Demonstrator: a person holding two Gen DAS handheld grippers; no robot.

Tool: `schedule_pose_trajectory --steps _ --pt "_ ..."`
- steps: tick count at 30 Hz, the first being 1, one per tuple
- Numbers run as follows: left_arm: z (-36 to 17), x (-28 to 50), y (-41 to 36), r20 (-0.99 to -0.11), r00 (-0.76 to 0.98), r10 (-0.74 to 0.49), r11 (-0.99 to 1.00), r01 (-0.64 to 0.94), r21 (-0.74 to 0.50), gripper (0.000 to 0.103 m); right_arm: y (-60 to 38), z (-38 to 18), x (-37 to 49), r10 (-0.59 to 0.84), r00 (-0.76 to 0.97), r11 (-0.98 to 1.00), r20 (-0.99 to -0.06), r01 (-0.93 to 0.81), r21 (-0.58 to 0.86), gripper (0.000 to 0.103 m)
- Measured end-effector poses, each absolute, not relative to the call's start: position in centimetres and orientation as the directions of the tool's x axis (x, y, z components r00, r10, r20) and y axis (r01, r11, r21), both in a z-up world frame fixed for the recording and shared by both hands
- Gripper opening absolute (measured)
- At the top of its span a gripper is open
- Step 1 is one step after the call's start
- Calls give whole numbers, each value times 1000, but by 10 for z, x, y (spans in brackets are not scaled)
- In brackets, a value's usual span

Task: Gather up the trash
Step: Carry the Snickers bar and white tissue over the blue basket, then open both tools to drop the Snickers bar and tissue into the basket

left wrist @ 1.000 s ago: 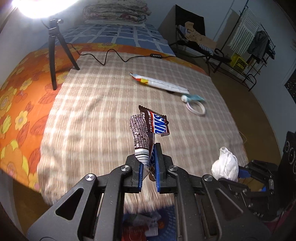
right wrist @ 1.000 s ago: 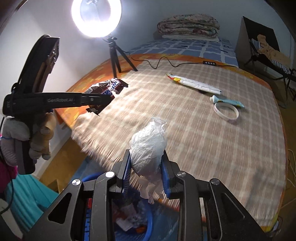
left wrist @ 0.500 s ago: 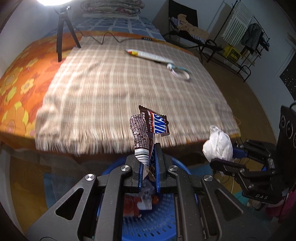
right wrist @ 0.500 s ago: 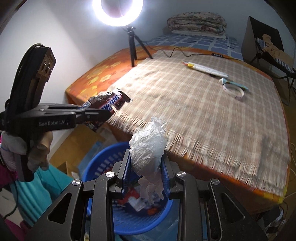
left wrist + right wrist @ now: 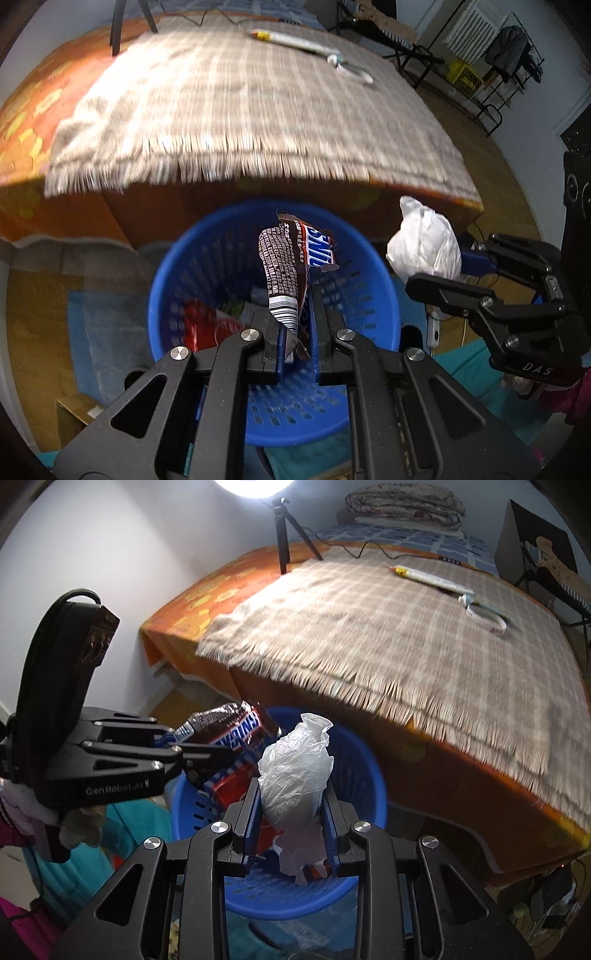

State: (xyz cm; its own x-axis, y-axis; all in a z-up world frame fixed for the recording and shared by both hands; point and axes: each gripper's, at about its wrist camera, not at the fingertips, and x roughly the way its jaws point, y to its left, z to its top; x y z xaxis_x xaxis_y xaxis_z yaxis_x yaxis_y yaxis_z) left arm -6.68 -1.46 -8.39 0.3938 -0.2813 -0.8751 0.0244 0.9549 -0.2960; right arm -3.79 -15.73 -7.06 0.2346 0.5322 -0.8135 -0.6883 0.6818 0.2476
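My left gripper (image 5: 295,325) is shut on a brown Snickers wrapper (image 5: 291,258) and holds it over the blue trash basket (image 5: 162,280). The wrapper also shows in the right wrist view (image 5: 225,727). My right gripper (image 5: 291,812) is shut on a crumpled white plastic bag (image 5: 295,771) above the same basket (image 5: 365,786). The bag shows in the left wrist view (image 5: 424,240), at the basket's right rim. Red and other trash (image 5: 207,325) lies in the basket.
The bed with a checked blanket (image 5: 240,96) lies behind the basket; on it lie a long white tube (image 5: 432,578), a small tube with a white ring (image 5: 484,618) and a tripod (image 5: 284,528). A teal cloth (image 5: 136,827) lies left of the basket.
Both grippers have moved back from the bed and down, bringing wrapper and bag over the blue basket. Neither grip has changed.
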Motion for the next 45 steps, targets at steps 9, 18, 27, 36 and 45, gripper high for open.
schedule_pose_trajectory --steps 9,18,27,36,45 --pt "-108 -80 -22 -897 342 -281 957 24 -290 8 -157 -87 -47 510 211 685 -834 -686 246 27" --pt "-115 -79 -23 -904 336 -265 962 33 -270 8 -153 -99 -47 498 187 683 -847 -686 250 28" --pt "-121 -75 -24 -914 327 -239 969 21 -246 24 -152 -106 -44 484 170 688 -858 -681 253 35" --pt "-120 -73 -18 -914 344 -216 973 -5 -232 46 -156 -108 -41 466 176 709 -867 -660 247 48" --pt "-118 -73 -16 -915 353 -193 977 -16 -212 48 -162 -107 -37 443 197 736 -874 -637 230 58"
